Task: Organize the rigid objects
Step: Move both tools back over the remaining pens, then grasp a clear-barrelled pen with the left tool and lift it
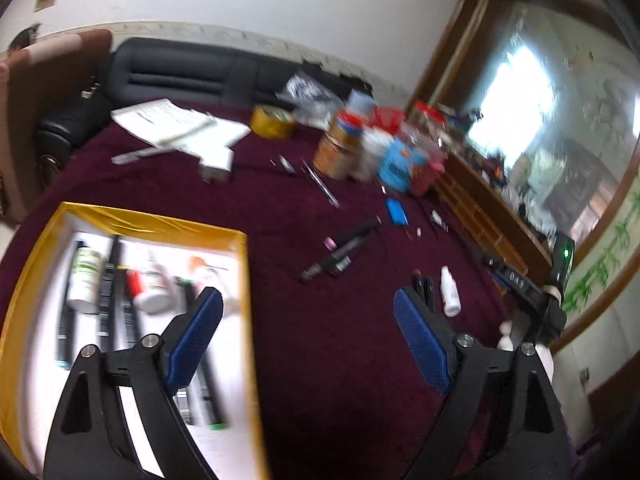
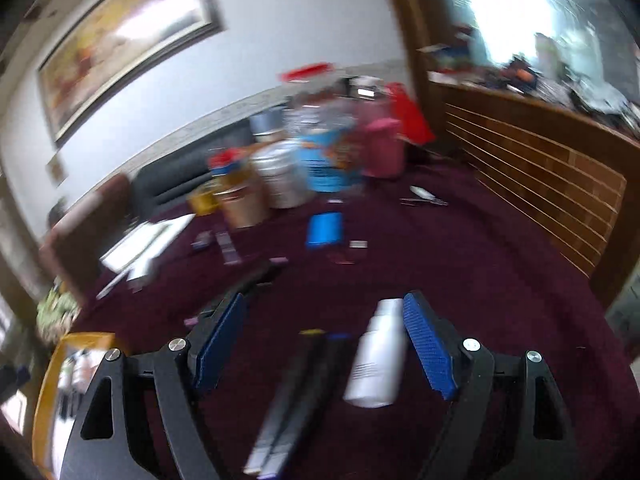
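From my left wrist camera, the left gripper hung wide open and empty, one finger over the yellow-rimmed box of pens and bottles. Right wrist camera — my right gripper gaped empty around a white bottle and dark markers on the maroon cloth.

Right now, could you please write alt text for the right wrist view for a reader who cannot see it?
The open right gripper hovers over a maroon tablecloth, with a small white bottle and two dark markers lying between its blue pads. Blurred jars and a blue case sit beyond.
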Action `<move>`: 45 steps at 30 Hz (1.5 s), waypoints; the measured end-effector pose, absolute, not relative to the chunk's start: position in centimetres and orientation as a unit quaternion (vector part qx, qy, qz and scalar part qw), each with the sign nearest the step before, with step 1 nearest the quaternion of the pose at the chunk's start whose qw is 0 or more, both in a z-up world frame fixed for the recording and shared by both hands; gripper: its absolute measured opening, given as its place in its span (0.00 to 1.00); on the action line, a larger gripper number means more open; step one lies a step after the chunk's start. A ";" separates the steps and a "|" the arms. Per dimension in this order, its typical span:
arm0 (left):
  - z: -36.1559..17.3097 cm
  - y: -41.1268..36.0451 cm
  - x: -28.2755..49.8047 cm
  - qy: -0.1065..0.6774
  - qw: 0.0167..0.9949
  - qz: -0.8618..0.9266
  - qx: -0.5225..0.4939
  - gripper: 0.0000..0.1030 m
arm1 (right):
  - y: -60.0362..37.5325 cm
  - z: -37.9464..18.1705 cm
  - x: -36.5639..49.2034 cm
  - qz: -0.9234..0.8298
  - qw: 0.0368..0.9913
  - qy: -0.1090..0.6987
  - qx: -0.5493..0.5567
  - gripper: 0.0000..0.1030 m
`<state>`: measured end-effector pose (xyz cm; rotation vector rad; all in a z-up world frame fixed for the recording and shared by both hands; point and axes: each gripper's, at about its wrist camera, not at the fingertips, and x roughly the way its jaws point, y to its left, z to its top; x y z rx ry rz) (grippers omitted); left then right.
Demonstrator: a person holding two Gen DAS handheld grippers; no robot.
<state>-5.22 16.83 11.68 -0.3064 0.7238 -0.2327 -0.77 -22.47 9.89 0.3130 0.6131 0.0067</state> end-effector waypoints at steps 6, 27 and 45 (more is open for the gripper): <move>10.2 9.5 -1.3 0.397 0.906 -0.128 -0.063 0.85 | -28.2 6.4 -0.1 -0.024 0.930 0.299 0.210 0.74; 3.2 1.9 7.5 0.494 0.855 -0.153 0.033 0.02 | -27.8 3.3 1.9 -0.014 0.910 0.365 0.196 0.74; 3.1 1.7 4.5 0.456 0.871 -0.144 0.110 0.07 | -28.2 2.5 1.9 -0.013 0.901 0.380 0.208 0.74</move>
